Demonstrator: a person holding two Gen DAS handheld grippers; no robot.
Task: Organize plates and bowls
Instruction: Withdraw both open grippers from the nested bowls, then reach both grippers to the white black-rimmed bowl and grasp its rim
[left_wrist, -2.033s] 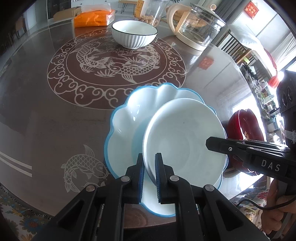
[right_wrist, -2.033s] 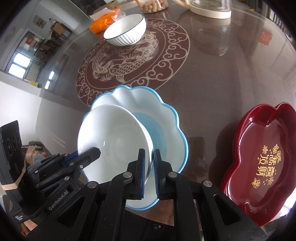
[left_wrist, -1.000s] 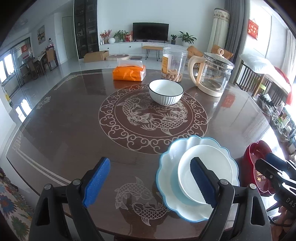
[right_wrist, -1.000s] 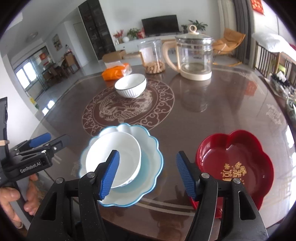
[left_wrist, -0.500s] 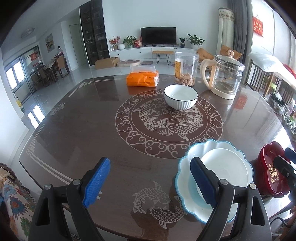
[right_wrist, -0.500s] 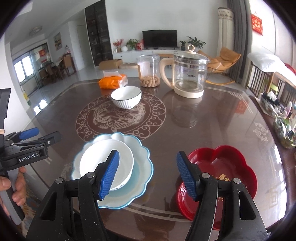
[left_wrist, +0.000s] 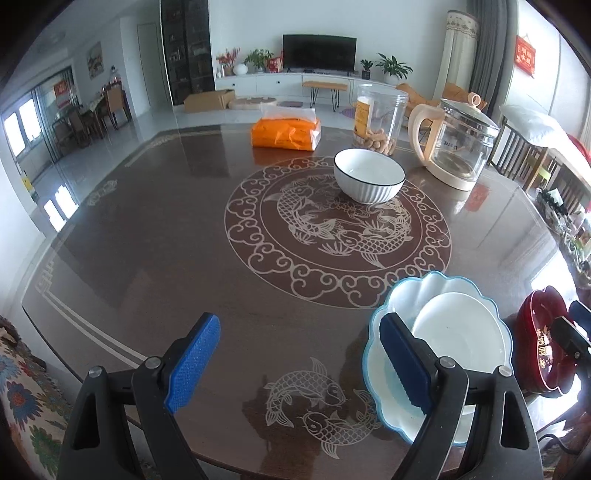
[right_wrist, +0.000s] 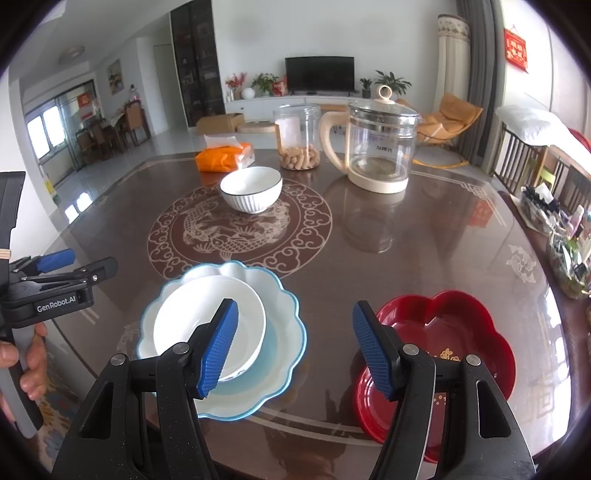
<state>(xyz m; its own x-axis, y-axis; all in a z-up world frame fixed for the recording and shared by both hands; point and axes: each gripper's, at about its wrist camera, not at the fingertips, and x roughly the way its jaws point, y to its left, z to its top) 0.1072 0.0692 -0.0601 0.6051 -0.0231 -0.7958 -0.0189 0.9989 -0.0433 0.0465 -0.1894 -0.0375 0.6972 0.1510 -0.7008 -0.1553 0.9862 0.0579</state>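
Plates first: in the left wrist view a plain white plate (left_wrist: 460, 332) sits off-centre inside a blue-rimmed scalloped plate (left_wrist: 384, 391) at about 4 o'clock, close to the counter (left_wrist: 147, 240) edge. The left hand-held gripper (left_wrist: 299, 363) hangs wide with nothing between its pads. A ribbed white bowl (left_wrist: 368, 181) stands well apart at 1 o'clock, with a glass kettle (left_wrist: 458, 147), a snack jar (left_wrist: 380, 118) and an orange tissue pack (left_wrist: 284, 133) behind it. If that bowl is fetched next, I would guess a careless reach could knock the kettle or jar.

From the right wrist view the stacked pair lies at 8 o'clock and a red flower-shaped tray (right_wrist: 461, 332) at 4 o'clock, partly hidden by the right hand-held gripper (right_wrist: 293, 347), also wide and empty. The tray seems to reach right up to the counter's near edge; a nudge might tip it off. The white plate is not centred, so anything stacked on it could rock or slide on the glossy glaze.
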